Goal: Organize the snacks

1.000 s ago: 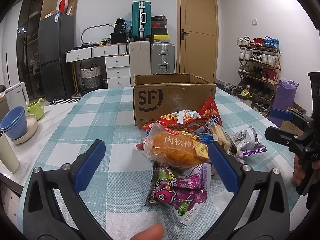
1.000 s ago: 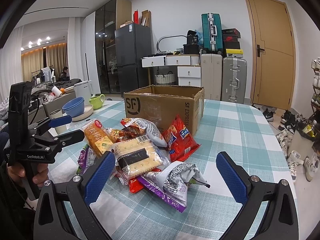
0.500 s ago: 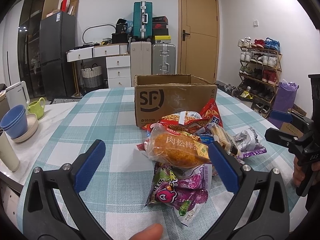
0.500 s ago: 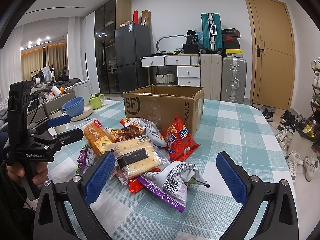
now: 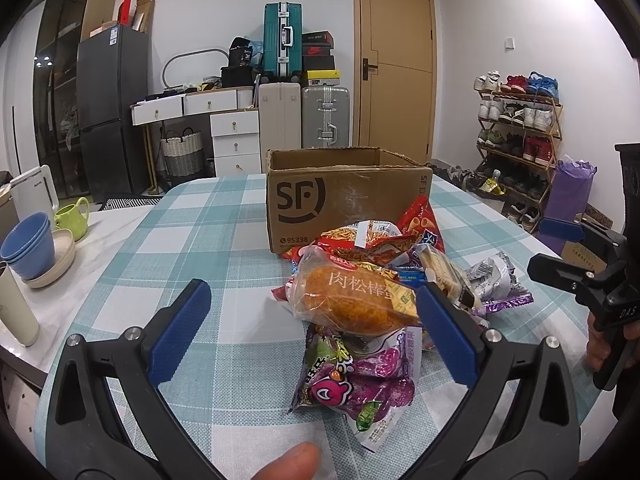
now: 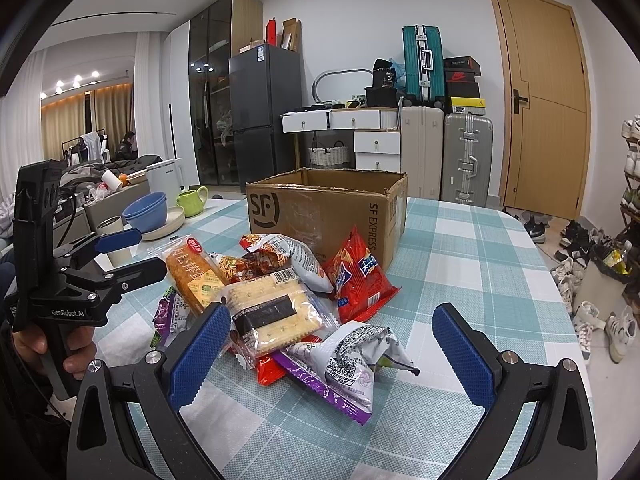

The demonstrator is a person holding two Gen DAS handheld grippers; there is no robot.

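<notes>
A pile of snack packs lies on the checked tablecloth [image 5: 192,240] in front of an open-topped SF cardboard box [image 5: 348,196]. My left gripper [image 5: 310,300] is open just above the table. A clear bread pack [image 5: 352,300] sits between its fingers, untouched, and a purple snack bag [image 5: 356,376] lies under it. My right gripper [image 6: 330,320] is also open. A cracker pack [image 6: 272,312] and a crumpled silver and purple bag [image 6: 348,364] lie between its fingers. A red chip bag [image 6: 356,276] leans by the box [image 6: 320,208]. Each gripper shows in the other's view, held in a hand.
Blue bowls [image 5: 28,240], a green mug [image 5: 74,220], a white kettle [image 5: 34,192] and a cream tumbler [image 5: 16,308] stand on the table's left side. Bare cloth lies left of the pile and right of the box. Suitcases, drawers and a shoe rack [image 5: 516,128] stand beyond the table.
</notes>
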